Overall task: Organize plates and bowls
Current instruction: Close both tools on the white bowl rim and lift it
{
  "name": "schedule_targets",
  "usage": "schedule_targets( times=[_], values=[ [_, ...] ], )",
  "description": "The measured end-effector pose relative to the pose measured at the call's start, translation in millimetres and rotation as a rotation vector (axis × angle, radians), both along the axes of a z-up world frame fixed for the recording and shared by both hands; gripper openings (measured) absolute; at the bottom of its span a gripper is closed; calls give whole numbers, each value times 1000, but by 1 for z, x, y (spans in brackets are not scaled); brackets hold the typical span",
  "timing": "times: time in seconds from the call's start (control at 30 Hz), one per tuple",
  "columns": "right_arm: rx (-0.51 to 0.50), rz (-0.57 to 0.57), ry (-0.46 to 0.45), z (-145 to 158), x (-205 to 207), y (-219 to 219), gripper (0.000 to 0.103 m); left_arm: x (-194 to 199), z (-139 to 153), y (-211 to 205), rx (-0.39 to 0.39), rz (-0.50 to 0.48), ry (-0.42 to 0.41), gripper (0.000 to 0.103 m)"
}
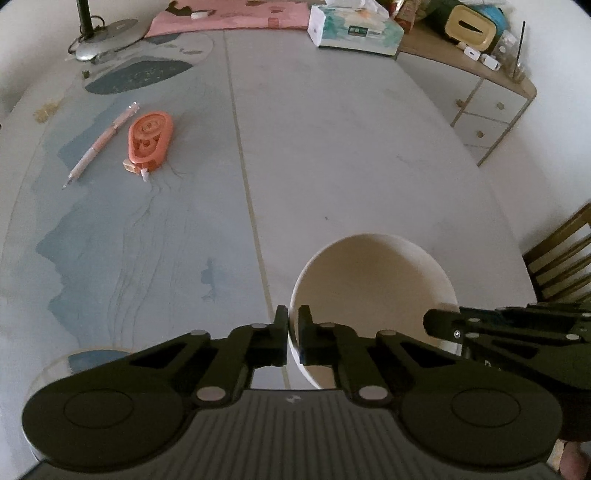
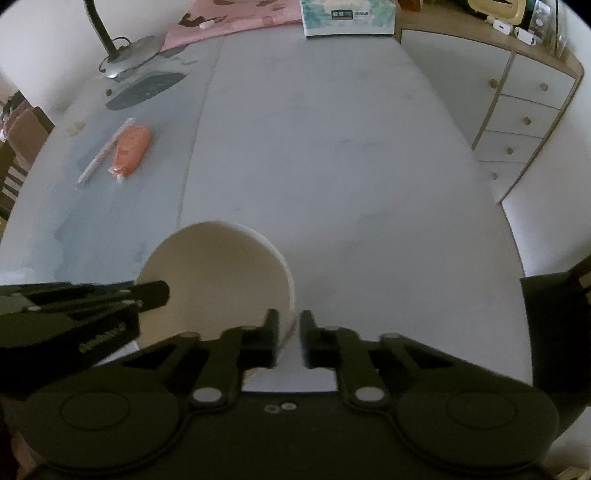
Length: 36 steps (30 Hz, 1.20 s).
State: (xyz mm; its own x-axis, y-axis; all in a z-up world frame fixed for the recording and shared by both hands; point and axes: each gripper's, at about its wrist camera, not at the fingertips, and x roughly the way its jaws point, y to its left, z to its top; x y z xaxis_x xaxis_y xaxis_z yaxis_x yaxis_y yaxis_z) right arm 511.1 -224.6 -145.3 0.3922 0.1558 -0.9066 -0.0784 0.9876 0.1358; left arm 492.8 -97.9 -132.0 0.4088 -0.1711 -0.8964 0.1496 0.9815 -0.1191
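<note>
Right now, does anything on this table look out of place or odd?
For a dish-tidying job, yes: a pink pen and an orange correction-tape dispenser lie loose on the table. The cream bowl looks empty and unbroken, pinched at opposite rims.

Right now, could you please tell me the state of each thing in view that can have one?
Bowl: upright, empty, on the table, rim pinched on two opposite sides.
Left gripper: shut on the bowl's left rim.
Right gripper: shut on the bowl's right rim.
Correction tape: lying flat beside the pen.
Tissue box: a tissue sticks out of the top.
Drawers: closed.
</note>
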Motion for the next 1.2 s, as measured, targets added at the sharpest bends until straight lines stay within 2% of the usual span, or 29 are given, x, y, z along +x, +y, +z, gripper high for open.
schedule_targets(
  times=[0.23,0.53,0.97,1.2],
  values=[
    [-9,2,0,8,-10,5,7,-17,10,2,11,-2,10,4],
    [-34,16,-6,34,-46,16,7,-58,44,5,12,-22,3,4],
    [-33,-5,-37,90,-135,11,8,-142,101,6,8,-116,-34,4],
    [-21,-20,-42,110,-195,1,8,-197,117,-1,14,-190,-42,4]
  ],
)
